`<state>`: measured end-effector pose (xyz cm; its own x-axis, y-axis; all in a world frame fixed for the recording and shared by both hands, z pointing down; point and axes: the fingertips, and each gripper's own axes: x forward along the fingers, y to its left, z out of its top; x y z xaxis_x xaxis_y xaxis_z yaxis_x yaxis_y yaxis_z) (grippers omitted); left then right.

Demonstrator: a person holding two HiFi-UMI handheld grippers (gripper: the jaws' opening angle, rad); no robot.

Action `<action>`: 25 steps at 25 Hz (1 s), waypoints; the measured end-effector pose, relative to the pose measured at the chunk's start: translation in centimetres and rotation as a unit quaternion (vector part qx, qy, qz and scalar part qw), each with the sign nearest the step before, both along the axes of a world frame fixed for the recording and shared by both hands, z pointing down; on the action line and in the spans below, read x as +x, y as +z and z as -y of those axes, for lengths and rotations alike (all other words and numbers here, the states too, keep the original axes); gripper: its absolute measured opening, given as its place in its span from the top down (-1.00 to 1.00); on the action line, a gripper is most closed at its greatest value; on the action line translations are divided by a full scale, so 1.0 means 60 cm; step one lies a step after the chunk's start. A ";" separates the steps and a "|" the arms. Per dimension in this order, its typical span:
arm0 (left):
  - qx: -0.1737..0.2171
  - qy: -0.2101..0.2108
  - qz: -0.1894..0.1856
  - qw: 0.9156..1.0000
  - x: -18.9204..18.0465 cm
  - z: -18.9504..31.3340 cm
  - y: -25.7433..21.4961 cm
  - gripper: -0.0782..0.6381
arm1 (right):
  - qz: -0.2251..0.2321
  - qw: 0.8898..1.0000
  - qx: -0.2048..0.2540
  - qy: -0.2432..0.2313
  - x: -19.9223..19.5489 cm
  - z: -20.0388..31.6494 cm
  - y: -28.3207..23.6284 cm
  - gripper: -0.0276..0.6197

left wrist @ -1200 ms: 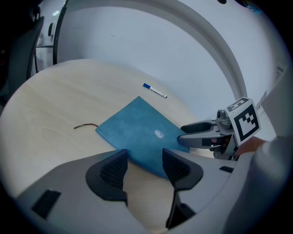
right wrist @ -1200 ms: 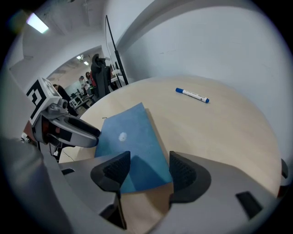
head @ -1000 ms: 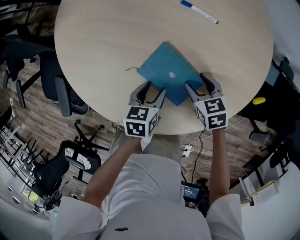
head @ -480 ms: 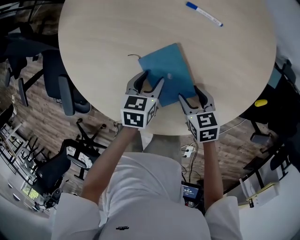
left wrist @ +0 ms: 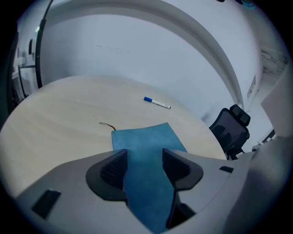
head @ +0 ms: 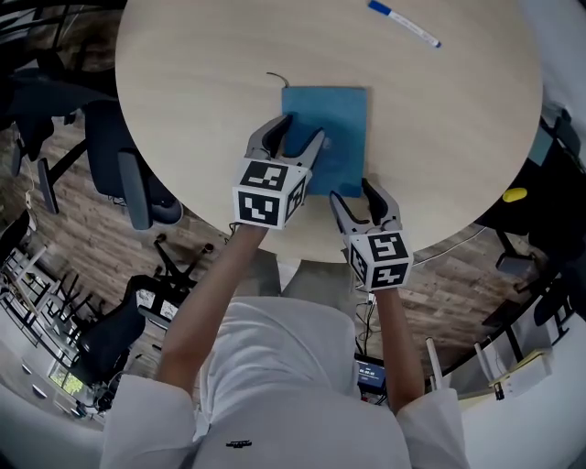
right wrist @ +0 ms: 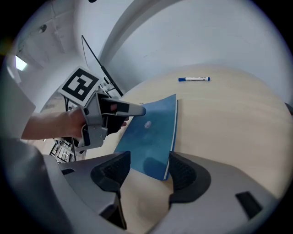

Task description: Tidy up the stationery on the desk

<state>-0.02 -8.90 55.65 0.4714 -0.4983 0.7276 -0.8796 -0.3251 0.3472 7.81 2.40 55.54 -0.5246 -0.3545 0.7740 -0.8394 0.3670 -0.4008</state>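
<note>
Pale wood, round, the tabletop [head: 183, 73] fills the top of the head view, with a dark office chair [head: 137, 183] on the plank floor beside it. On it lies a blue notebook [head: 339, 119], flat and squared to the person, and a white pen [head: 404, 23] with a blue cap lies well apart near the far edge. The left tongs [head: 300, 137] reach over the notebook's left side, and the right tongs [head: 355, 194] sit at its near edge, both spread wide.

From the left gripper view, the left tongs [left wrist: 144, 167] gape wide and the notebook [left wrist: 146, 141] fills the gap between them. A thin dark thread [left wrist: 106, 124] trails from its far left corner, and the pen [left wrist: 157, 103] lies beyond.

From the right gripper view, the right tongs [right wrist: 149, 171] are also wide, with the notebook's [right wrist: 149, 137] near corner just ahead between them. A hand [right wrist: 50, 125] holds the left tongs [right wrist: 130, 109] over the cover, and the pen [right wrist: 194, 79] rests far off
</note>
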 end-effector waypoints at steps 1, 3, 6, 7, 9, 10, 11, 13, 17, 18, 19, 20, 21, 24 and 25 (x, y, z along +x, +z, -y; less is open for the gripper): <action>0.003 0.006 0.002 1.000 0.000 0.004 0.000 0.13 | 0.000 1.000 -0.001 0.003 -0.007 -0.004 0.000 0.11; 0.007 0.016 0.001 1.000 0.000 0.011 0.000 0.13 | 0.002 1.000 -0.002 0.012 -0.018 -0.008 0.000 0.11; 0.012 0.029 0.003 0.999 -0.002 0.015 -0.001 0.13 | 0.002 1.000 -0.004 0.027 -0.029 -0.010 0.003 0.11; 0.015 0.033 0.004 0.999 -0.003 0.015 -0.001 0.13 | 0.003 1.000 -0.005 0.030 -0.033 -0.012 0.004 0.11; 0.020 0.039 0.005 0.999 -0.006 0.016 -0.001 0.13 | 0.005 0.999 -0.009 0.032 -0.042 -0.014 0.008 0.11; 0.022 0.041 0.004 0.999 -0.007 0.018 -0.001 0.13 | 0.004 0.999 -0.010 0.030 -0.046 -0.015 0.010 0.11; 0.023 0.044 0.004 0.999 -0.008 0.019 -0.001 0.13 | 0.002 1.000 -0.011 0.027 -0.050 -0.015 0.012 0.11; 0.020 0.050 0.004 0.999 -0.011 0.019 -0.001 0.13 | -0.002 1.000 -0.010 0.023 -0.054 -0.014 0.014 0.11; 0.024 0.063 0.013 0.998 -0.010 0.000 -0.012 0.13 | -0.004 1.000 -0.003 0.030 -0.042 -0.006 0.011 0.11; 0.026 0.067 0.014 0.997 -0.009 -0.006 -0.016 0.13 | -0.006 0.999 0.000 0.031 -0.038 -0.003 0.008 0.11; 0.028 0.071 0.014 0.997 -0.009 -0.013 -0.019 0.13 | -0.009 0.999 0.005 0.032 -0.034 0.002 0.004 0.11; 0.028 0.073 0.014 0.997 -0.008 -0.020 -0.022 0.13 | -0.011 0.999 0.009 0.033 -0.030 0.006 0.000 0.11; 0.029 0.073 0.013 0.997 -0.007 -0.025 -0.025 0.13 | -0.013 0.999 0.014 0.033 -0.024 0.013 -0.005 0.11; 0.027 0.075 0.012 0.997 -0.002 -0.037 -0.026 0.13 | -0.023 0.999 0.035 0.034 -0.004 0.039 -0.021 0.11; 0.025 0.077 0.008 0.997 0.001 -0.040 -0.026 0.13 | -0.027 0.998 0.043 0.033 0.002 0.049 -0.026 0.11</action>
<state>0.05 -6.51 54.06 0.5327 -0.4569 0.7123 -0.8239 -0.4725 0.3130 7.93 -0.53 53.97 -0.4566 -0.4530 0.7657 -0.8824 0.3405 -0.3248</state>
